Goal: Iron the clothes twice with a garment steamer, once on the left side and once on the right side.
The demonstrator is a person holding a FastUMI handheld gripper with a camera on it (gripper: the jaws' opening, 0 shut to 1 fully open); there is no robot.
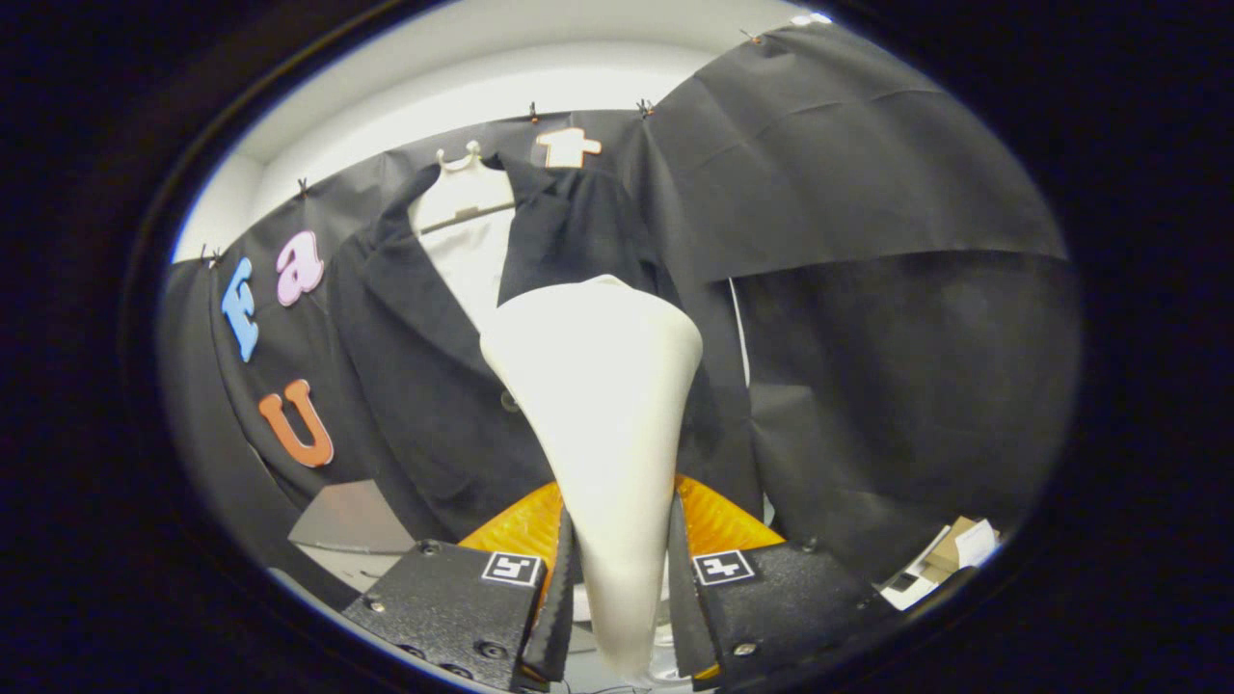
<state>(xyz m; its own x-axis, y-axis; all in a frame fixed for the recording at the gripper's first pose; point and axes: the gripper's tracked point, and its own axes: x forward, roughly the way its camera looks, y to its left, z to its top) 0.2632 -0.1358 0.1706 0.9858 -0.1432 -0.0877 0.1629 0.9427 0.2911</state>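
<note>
Tool point(617, 598): both fingers clamped on the steamer point(603, 405) handle.
Jacket point(434, 386): on a hanger point(463, 164), beyond the steamer, 11 o'clock.

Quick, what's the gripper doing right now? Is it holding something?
Gripper: shut on the cream-white plastic garment steamer, both fingers pressing its handle, head pointed at the dark jacket on the hanger.

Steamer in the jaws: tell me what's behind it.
Behind the cream steamer, clamped in the gripper, hangs a dark jacket on a white hanger. The steamer covers the jacket's middle front.
</note>
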